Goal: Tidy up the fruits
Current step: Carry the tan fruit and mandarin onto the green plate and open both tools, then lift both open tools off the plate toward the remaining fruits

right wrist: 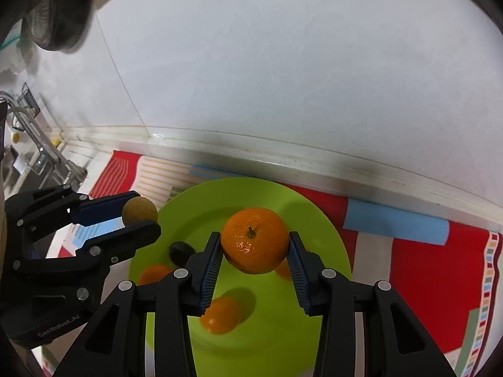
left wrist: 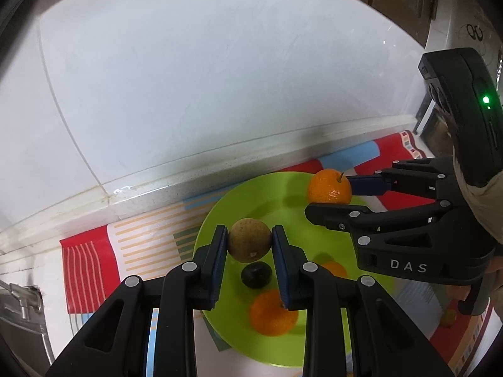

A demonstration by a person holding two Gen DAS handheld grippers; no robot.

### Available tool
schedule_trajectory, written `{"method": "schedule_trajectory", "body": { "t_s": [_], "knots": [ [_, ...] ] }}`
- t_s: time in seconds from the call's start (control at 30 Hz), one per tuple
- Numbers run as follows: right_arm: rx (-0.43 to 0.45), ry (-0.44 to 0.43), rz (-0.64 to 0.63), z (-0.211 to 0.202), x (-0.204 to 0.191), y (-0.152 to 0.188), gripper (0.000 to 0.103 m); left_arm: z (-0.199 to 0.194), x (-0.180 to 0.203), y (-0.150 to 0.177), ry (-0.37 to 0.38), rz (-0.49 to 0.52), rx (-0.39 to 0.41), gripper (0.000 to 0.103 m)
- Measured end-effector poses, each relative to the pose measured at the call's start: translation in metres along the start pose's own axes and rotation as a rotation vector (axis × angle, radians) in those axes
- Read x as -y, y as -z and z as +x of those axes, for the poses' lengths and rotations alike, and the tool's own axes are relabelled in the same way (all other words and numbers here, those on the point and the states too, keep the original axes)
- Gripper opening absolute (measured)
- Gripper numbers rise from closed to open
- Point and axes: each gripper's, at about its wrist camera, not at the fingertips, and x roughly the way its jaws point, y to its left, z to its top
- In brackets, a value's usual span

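My left gripper (left wrist: 249, 242) is shut on a round brown fruit (left wrist: 249, 244) and holds it above the left part of a green plate (left wrist: 239, 201). In the right wrist view my right gripper (right wrist: 254, 245) is shut on an orange (right wrist: 254, 240) with its stem up, above the plate's (right wrist: 220, 198) middle. Each view also shows the other gripper (left wrist: 333, 194) (right wrist: 138, 216) with its fruit (left wrist: 329, 187) (right wrist: 140, 210). On the plate lie a dark fruit (right wrist: 180, 251) and three small oranges (right wrist: 221, 314) (right wrist: 154, 273) (right wrist: 283, 270).
The plate rests on a red, blue and striped placemat (right wrist: 424, 251) on a counter against a white tiled wall (right wrist: 283, 78). A metal faucet (right wrist: 41, 144) and a sink stand at the far left.
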Motion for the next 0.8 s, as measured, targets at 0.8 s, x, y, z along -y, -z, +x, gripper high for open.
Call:
{"method": "schedule_trajectory", "body": {
  "t_s": [0.8],
  "knots": [
    [0.069, 0.026, -0.007, -0.024, -0.002, 0.004, 0.054, -0.026, 0.0, 0.01, -0.039, -0.022, 0.021, 0.039]
  ]
}}
